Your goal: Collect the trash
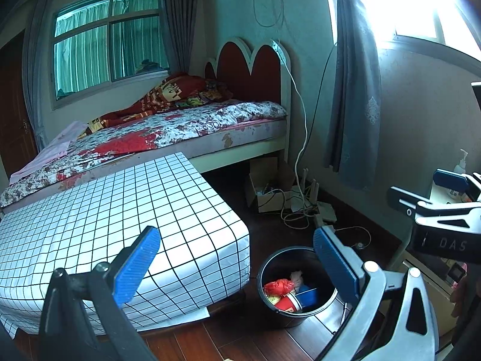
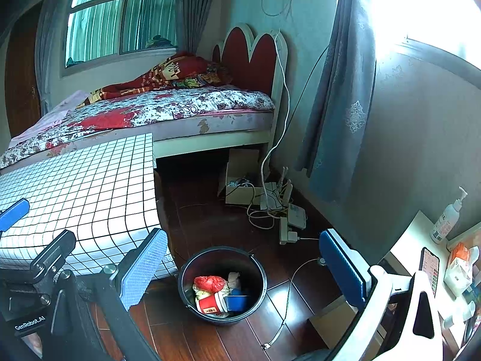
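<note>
Both my left fingers [image 1: 234, 270] and right fingers [image 2: 243, 267] are spread wide, holding nothing. The black bin [image 2: 222, 285] on the floor already holds a red cup [image 2: 212, 303] and wrappers; I judge collecting nearly done, the checked worktop [image 1: 120, 210] showing no litter.

On my right gripper [image 1: 451, 189], seen from the left wrist, the dark body carries the letters "DAS"; on my left gripper [image 2: 9, 219], seen from the right wrist, the black body reads "GenRobot.AI". Print on the red cup [image 2: 210, 302], bottle [image 2: 445, 219] and blanket [image 2: 168, 72] is illegible
</note>
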A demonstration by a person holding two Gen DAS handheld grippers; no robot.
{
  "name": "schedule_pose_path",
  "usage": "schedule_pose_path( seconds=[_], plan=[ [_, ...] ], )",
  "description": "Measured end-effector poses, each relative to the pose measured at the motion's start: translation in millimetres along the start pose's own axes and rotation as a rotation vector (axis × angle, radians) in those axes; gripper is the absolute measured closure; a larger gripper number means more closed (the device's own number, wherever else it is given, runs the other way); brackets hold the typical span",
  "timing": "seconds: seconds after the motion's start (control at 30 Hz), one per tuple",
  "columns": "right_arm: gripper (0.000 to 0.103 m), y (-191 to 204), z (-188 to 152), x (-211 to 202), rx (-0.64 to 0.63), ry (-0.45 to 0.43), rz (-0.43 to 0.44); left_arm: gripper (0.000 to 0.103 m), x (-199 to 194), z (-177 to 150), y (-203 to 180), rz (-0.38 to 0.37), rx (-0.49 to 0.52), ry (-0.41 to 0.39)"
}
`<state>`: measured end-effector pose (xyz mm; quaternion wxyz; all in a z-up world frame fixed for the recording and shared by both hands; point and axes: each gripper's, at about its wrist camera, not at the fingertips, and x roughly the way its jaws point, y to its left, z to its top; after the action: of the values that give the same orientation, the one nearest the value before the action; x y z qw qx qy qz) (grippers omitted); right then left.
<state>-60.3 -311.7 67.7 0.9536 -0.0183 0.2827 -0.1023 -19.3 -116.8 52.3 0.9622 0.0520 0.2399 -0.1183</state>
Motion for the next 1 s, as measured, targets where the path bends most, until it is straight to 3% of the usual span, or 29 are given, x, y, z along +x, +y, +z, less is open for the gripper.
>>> schedule_pose_path(
  seconds=[1.0],
  plan=[
    [0.001,3.9,-4.1,1.5,-0.007,0.008,0.002,0.001,1.6,-0.3,-3.8,0.001,0.014,-0.003]
  ],
)
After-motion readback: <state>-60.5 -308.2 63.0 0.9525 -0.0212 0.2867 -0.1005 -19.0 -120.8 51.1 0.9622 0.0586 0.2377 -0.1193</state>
